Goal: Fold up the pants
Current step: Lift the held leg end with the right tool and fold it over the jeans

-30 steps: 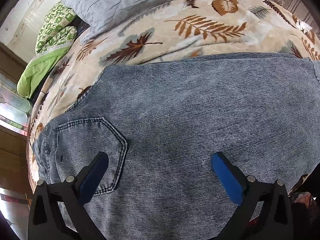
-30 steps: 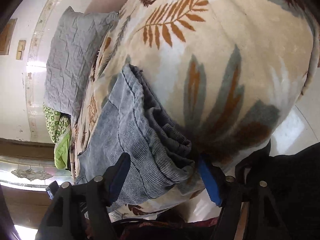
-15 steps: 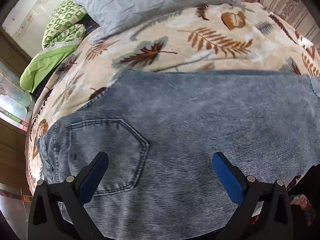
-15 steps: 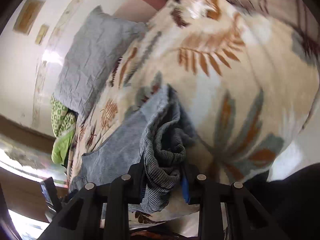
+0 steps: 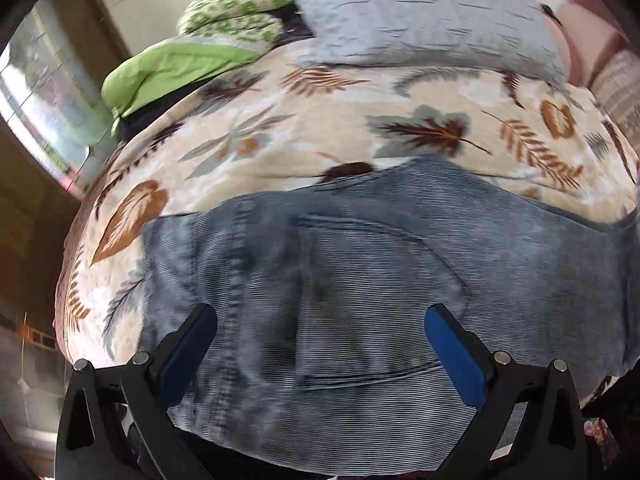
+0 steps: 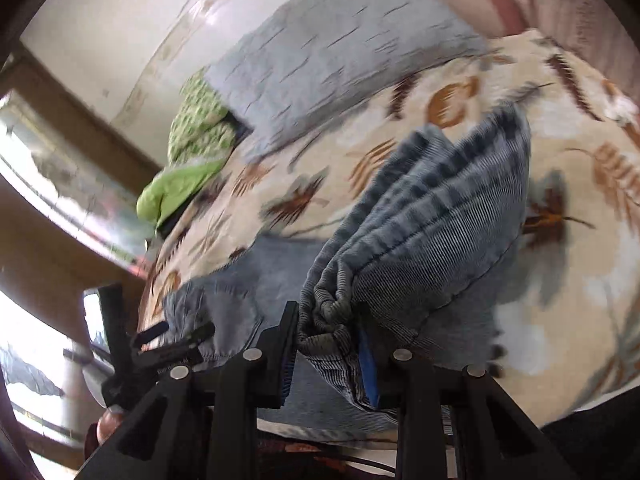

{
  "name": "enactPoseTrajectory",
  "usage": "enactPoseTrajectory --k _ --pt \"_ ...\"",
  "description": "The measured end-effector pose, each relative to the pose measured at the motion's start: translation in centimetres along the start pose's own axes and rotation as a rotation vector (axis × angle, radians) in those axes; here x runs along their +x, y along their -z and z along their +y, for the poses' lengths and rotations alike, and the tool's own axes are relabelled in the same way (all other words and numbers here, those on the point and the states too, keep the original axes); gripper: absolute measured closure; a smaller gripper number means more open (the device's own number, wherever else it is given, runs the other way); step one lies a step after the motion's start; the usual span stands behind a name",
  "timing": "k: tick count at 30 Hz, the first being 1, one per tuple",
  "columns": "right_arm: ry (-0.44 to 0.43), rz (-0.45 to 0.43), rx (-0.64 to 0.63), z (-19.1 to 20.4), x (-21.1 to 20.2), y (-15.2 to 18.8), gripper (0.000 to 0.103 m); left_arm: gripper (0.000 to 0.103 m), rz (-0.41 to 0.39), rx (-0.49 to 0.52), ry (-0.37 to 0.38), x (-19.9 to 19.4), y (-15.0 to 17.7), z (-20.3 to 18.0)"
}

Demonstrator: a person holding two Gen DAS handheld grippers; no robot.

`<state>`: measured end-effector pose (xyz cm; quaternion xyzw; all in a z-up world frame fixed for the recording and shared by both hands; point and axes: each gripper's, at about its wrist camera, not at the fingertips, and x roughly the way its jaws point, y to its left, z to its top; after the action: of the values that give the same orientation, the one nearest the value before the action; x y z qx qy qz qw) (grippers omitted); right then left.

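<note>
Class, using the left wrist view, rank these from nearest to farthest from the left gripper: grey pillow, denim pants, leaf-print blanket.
From the left gripper:
1. Denim pants, directly under its open jaws.
2. Leaf-print blanket, beyond the pants.
3. Grey pillow, at the far end, on the blanket.

place: bedroom | signs: bed blanket, pillow

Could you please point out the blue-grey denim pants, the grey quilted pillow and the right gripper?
blue-grey denim pants (image 5: pixel 360 280), left wrist view, on the back pocket.
grey quilted pillow (image 5: pixel 420 12), left wrist view, on its middle.
right gripper (image 6: pixel 328 340), right wrist view, on the bunched denim between its fingertips.
</note>
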<state>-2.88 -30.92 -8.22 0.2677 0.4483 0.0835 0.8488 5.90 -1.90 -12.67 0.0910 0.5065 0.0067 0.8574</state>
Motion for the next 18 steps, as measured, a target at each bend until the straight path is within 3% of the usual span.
enactPoseTrajectory --k 4,6,9,10,14,18 --pt "-0.034 0.185 0.011 2.3 6.1 2.1 0.071 0.0 -0.007 -0.056 -0.029 0.1 0.6 2.9" --pt "-0.085 0.298 0.027 3.1 9.1 3.7 0.071 0.0 -0.008 -0.063 -0.03 0.1 0.9 3.6" --pt "-0.092 0.463 0.001 4.3 12.2 6.2 0.071 0.0 -0.009 -0.058 -0.012 0.0 1.2 3.6" --pt "-0.1 0.454 -0.018 4.5 12.0 6.4 0.071 0.0 -0.011 -0.046 -0.001 -0.2 1.3 3.3" --pt "-0.072 0.258 -0.037 2.7 7.9 3.6 0.071 0.0 -0.028 0.004 0.044 -0.9 1.3 1.1" --pt "0.062 0.092 0.003 -1.0 4.2 0.5 0.071 0.0 -0.045 0.088 0.105 -1.6 0.9 -3.3"
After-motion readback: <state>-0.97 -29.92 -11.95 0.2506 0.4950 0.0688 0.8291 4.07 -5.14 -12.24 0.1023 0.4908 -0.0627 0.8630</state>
